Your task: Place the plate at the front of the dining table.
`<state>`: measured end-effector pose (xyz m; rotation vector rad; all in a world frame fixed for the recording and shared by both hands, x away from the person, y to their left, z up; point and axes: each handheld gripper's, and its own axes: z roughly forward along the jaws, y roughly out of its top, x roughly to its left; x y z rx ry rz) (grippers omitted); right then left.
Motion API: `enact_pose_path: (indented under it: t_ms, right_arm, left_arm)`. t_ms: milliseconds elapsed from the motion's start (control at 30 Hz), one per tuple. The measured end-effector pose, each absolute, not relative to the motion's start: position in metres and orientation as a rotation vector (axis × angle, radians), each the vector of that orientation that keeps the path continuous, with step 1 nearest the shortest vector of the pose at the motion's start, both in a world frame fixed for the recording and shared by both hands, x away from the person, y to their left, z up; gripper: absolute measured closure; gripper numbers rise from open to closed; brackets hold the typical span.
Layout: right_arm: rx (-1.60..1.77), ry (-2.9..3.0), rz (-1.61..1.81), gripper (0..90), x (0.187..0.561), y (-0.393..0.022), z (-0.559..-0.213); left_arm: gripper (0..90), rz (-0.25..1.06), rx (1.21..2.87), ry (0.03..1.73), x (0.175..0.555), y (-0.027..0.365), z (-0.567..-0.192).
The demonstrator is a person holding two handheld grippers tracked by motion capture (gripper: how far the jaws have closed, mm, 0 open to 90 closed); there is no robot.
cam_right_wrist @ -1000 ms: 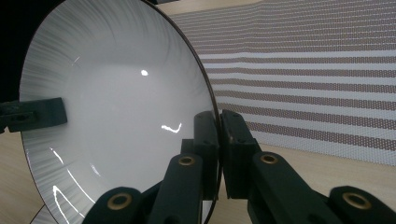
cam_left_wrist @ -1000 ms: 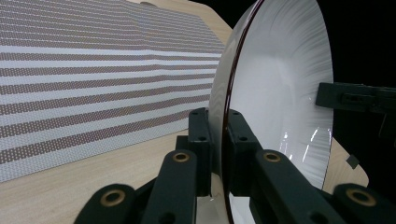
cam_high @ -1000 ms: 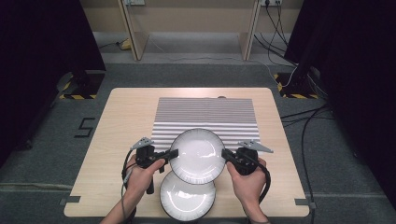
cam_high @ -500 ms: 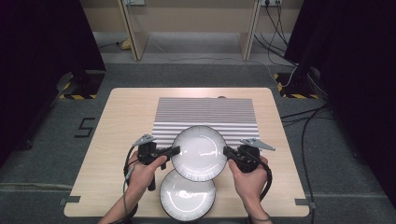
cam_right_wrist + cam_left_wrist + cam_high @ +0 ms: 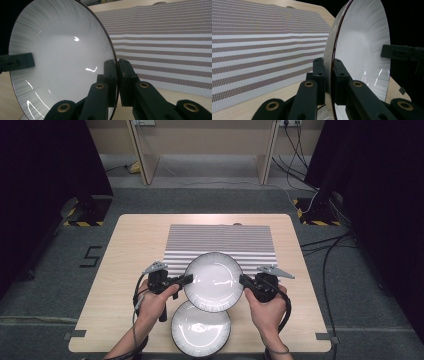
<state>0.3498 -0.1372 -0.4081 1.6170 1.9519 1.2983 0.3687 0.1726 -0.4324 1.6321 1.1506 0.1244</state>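
My left gripper (image 5: 186, 279) and right gripper (image 5: 245, 281) each clamp an opposite rim of the upper plate (image 5: 214, 281), held level between them above the lower plate (image 5: 201, 329), with the striped mat (image 5: 220, 240) lying just ahead of both tools.

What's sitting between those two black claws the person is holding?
A white plate, lifted and pinched at opposite rims by the left gripper and the right gripper, as the high view shows. A second plate lies below on the table.
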Motion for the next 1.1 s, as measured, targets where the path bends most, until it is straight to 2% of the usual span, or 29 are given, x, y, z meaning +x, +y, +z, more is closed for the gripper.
enact_pose_path:
  t_ms: [1100]
  right_arm:
    - [1.622,1.935,1.299,85.8,0.360,-0.139,-0.404]
  left_arm:
    - [82.6,0.132,1.620,1.149,0.380,0.170,-0.428]
